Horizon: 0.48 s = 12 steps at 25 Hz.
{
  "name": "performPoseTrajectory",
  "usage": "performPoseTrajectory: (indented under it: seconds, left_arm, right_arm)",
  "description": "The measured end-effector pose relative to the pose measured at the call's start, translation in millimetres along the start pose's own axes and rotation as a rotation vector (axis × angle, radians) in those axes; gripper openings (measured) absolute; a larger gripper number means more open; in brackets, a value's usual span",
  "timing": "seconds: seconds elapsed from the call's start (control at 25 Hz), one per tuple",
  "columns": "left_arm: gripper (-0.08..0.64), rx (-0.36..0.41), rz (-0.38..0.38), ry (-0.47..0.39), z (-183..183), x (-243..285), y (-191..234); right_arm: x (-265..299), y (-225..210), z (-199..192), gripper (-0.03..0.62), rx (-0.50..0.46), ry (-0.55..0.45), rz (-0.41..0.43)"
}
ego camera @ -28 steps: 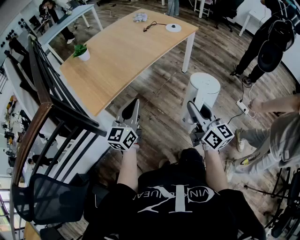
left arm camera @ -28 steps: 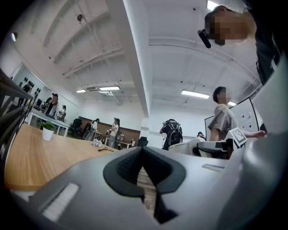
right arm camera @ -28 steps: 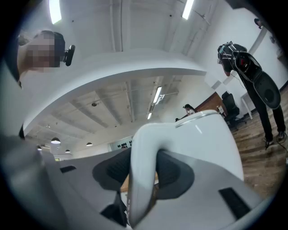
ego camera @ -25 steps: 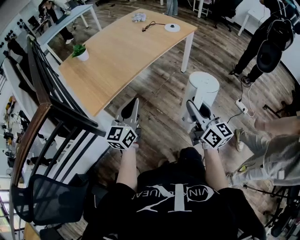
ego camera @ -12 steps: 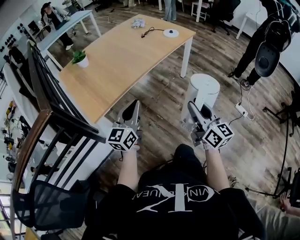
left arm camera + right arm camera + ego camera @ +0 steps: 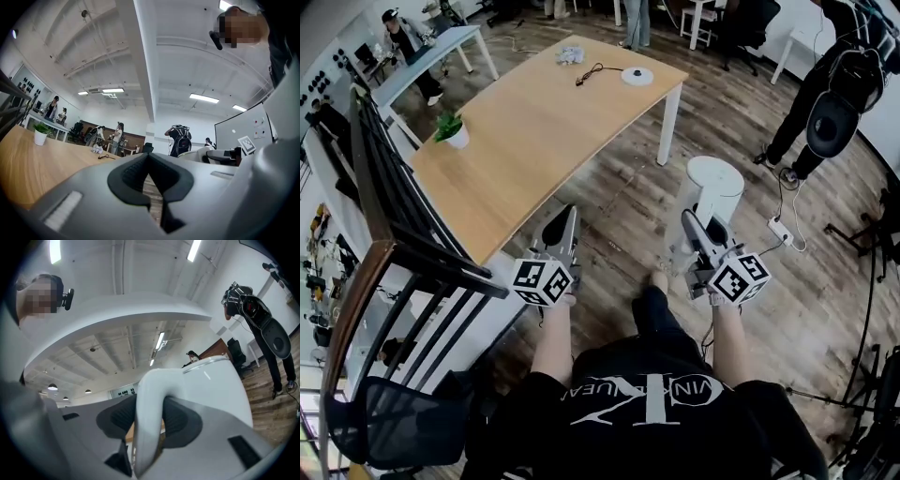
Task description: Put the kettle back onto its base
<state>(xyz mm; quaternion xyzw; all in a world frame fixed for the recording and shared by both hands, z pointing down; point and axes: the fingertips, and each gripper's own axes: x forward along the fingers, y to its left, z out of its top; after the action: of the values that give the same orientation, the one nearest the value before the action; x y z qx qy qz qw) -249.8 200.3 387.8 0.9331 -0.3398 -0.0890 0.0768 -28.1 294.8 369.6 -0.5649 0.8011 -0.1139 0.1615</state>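
Observation:
The white kettle [image 6: 713, 187] hangs over the wooden floor at the right, carried by its handle [image 6: 149, 404], with my right gripper [image 6: 694, 228] shut on it. In the right gripper view the kettle's body [image 6: 213, 385] fills the space beyond the right gripper [image 6: 149, 422]. The round white base [image 6: 637, 76] lies with its black cable near the far corner of the wooden table [image 6: 534, 131]. My left gripper [image 6: 566, 220] is held level with the right one and is shut with nothing in it. In its own view the left gripper [image 6: 149, 160] points across the table top [image 6: 28, 164].
A small potted plant [image 6: 450, 130] and a crumpled white thing [image 6: 570, 55] sit on the table. A black railing [image 6: 403, 216] and chair stand at the left. A person in black [image 6: 825, 103] stands at the right by a power strip [image 6: 780, 230] on the floor.
The view has moved a little forward toward the table, with both grippers and the kettle carried along. The crouching person at the right has left the view.

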Motion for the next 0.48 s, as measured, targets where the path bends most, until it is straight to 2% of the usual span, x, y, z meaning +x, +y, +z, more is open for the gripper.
performPoseTrajectory:
  seconds: [0.24, 0.48]
  left_arm:
    - [0.011, -0.018, 0.02, 0.013, -12.5, 73.3, 22.4]
    - [0.011, -0.009, 0.0, 0.032, -24.7, 161.3, 24.6]
  right_arm:
    - [40.9, -60.2, 16.1, 0.163, 0.006, 0.022, 0.023]
    - [83.8, -124.3, 42.7, 0.163, -0.018, 0.041, 0.059]
